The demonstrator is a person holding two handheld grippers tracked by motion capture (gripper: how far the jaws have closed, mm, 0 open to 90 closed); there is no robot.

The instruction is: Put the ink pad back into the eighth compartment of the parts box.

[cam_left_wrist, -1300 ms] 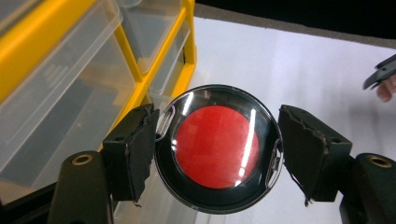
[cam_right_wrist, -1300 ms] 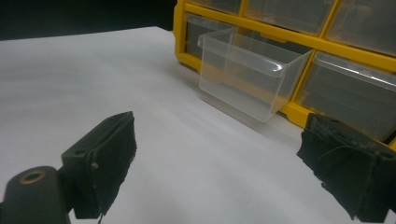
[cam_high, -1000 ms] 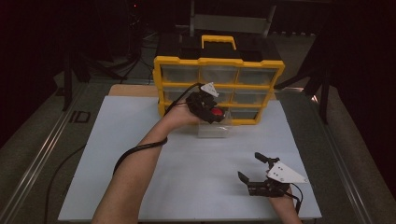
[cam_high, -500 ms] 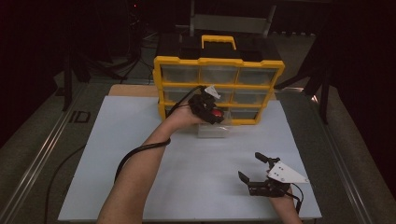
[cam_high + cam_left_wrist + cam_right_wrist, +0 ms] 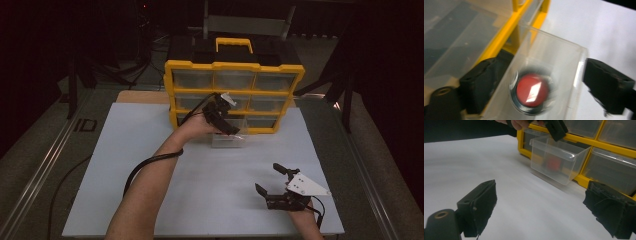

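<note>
Just now the left gripper (image 5: 231, 129) has been opening its jaws above the clear drawer (image 5: 229, 134), which stands pulled out of the bottom row of the yellow organiser (image 5: 235, 97); the pads straddle the drawer's near wall without pressing it, and nothing is held. Directly below and between the jaws, a red-topped round part (image 5: 532, 91) lies on the drawer floor, blurred as if rolling or wobbling. One risk, as I judge it, is that the part keeps moving and settles against a wall, awkward for a later pick. Another is the drawer itself: it looks drawn far out, so a knock from the jaw tips on withdrawal could tip it or pull it free of its slot. Well off to the side, the right gripper (image 5: 280, 187) hovers over the white table (image 5: 150, 150) with jaws spread wide and empty, too far away to steady anything.
</note>
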